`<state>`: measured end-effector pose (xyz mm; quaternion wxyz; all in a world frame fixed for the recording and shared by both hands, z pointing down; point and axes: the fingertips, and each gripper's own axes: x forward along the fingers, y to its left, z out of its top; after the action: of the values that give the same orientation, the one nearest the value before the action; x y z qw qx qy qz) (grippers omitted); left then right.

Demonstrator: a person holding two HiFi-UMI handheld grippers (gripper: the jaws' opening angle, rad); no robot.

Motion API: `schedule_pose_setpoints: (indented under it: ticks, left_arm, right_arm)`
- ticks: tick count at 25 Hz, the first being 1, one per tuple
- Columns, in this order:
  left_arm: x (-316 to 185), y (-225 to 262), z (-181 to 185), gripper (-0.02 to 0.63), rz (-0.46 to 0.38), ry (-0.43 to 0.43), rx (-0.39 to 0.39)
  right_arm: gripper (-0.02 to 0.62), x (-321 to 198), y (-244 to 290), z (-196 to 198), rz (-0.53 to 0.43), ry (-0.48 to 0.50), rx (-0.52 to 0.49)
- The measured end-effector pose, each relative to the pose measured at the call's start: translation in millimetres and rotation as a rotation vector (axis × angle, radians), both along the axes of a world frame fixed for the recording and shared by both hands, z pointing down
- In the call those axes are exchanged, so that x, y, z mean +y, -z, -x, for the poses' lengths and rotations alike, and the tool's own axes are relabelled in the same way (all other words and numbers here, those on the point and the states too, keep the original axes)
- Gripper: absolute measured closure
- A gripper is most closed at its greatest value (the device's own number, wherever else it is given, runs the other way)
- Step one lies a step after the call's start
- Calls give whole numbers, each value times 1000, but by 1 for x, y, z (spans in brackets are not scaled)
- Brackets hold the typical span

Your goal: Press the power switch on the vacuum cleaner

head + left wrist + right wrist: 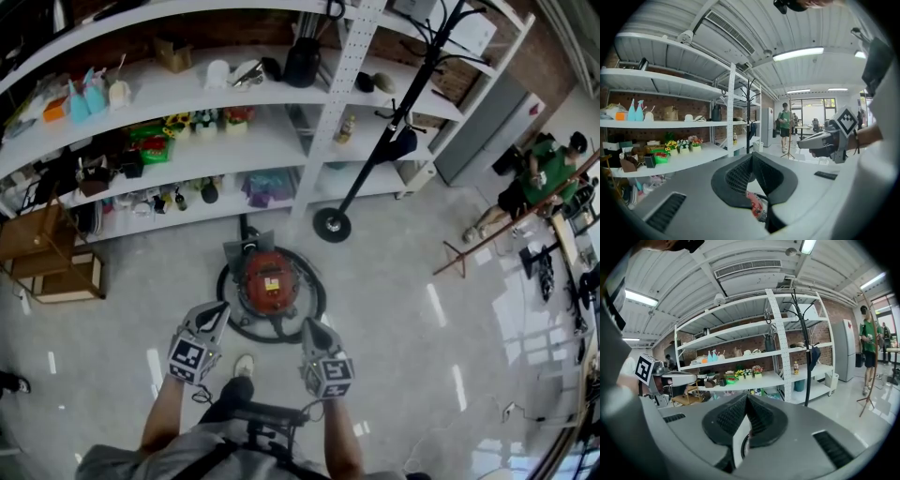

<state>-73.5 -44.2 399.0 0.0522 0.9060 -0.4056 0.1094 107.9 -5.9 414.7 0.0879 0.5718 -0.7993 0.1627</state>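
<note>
Approach: I am hovering left claw (217, 310) and right claw (310, 324), both clenched empty, above the vacuum (270, 281); switch press pending, likely needing a descent.

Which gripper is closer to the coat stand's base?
Right. The right gripper is this side of the coat stand base; the left gripper is farther, left of the vacuum cleaner.

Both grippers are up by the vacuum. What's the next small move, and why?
Probably lower the right gripper toward the top of the red vacuum cleaner. It and the left gripper hang high, short of the cleaner on the floor, fingers closed and empty, touching nothing. The exact spot to press is too small to tell.
</note>
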Motion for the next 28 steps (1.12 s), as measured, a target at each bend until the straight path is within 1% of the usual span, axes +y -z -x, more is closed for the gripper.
schedule_pose_setpoints:
  ticks: [5, 9, 15, 20, 25, 28]
  left_arm:
    - [-29, -19, -6, 598, 27, -5, 14]
    - [-45, -39, -10, 598, 67, -7, 8]
    - [-71, -69, -10, 598, 96, -12, -4]
    - [-91, -101, -8, 598, 99, -39, -49]
    - [-107, -128, -7, 598, 132, -41, -54]
    - [-117, -143, -6, 598, 148, -39, -69]
  right_arm:
    - [583, -25, -15, -4, 20, -2, 3]
    - [583, -41, -31, -2, 49, 1, -2]
    - [583, -72, -60, 2, 77, 2, -10]
    - [583, -95, -88, 6, 105, 20, -3]
    - [583, -110, -123, 6, 137, 30, 8]
    - [583, -120, -136, 7, 151, 27, 3]
